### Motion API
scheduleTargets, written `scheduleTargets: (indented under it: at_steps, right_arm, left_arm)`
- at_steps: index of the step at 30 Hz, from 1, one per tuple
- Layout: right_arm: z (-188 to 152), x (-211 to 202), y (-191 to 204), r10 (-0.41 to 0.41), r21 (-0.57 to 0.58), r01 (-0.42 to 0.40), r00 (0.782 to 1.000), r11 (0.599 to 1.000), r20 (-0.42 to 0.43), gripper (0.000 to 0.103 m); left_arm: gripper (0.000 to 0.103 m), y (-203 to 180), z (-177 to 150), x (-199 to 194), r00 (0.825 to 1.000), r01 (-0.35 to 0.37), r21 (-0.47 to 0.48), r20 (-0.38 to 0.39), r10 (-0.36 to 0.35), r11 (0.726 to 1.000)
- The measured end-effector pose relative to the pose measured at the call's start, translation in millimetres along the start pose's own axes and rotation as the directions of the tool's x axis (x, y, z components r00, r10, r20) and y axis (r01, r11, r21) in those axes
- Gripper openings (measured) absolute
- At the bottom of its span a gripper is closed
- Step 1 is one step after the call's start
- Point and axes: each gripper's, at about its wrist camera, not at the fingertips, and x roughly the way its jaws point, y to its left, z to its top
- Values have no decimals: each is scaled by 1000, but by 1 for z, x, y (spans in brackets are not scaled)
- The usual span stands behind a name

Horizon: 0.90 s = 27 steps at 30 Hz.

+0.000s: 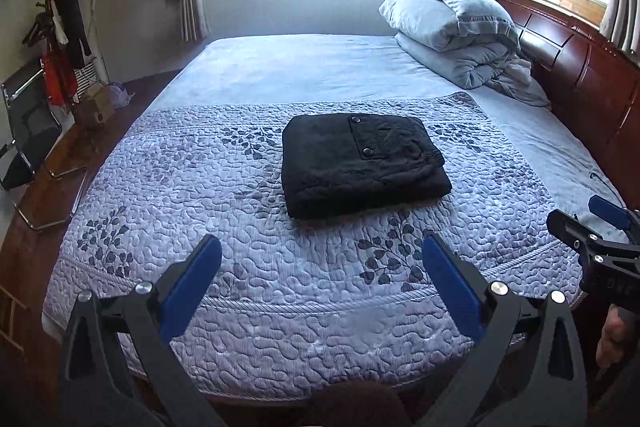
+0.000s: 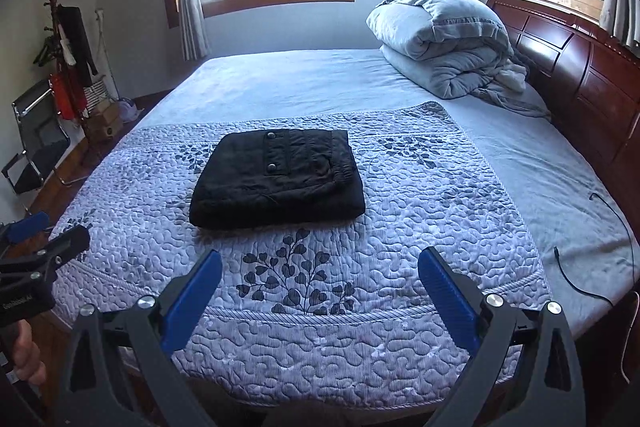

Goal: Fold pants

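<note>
- We see the black pants (image 1: 364, 165) lying as a compact rectangular bundle on the quilted cover (image 1: 248, 227), about midway across the bed and set back from its near edge.
- The bundle shows stacked layers along its near side, with a snap-buttoned pocket flap and the elastic waistband on top, so we judge the folding itself to be done.
- Our left gripper (image 1: 322, 273) hangs over the near edge of the bed with its blue pads spread wide apart and nothing between them.
- Our right gripper (image 2: 320, 285) is in the same posture, jaws wide and empty, over the near edge a little farther right.
- Neither tool touches the pants; both sit well apart from the bundle.
- What may be left, in our judgement, is at most a small tidy: the upper layer sits slightly askew on the lower one.
- A rolled grey duvet (image 2: 444, 39) rests at the far right corner by the headboard, well clear of the pants.
</note>
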Motion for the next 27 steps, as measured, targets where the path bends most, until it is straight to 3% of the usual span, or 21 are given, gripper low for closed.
scheduleTargets:
  at_steps: [27]
  right_arm:
    - [-3, 9, -1, -6, 1, 6, 1000, 1000, -25, 99]
  left_arm:
    - [100, -1, -1, 3, 1000, 0, 11, -3, 0, 1000]
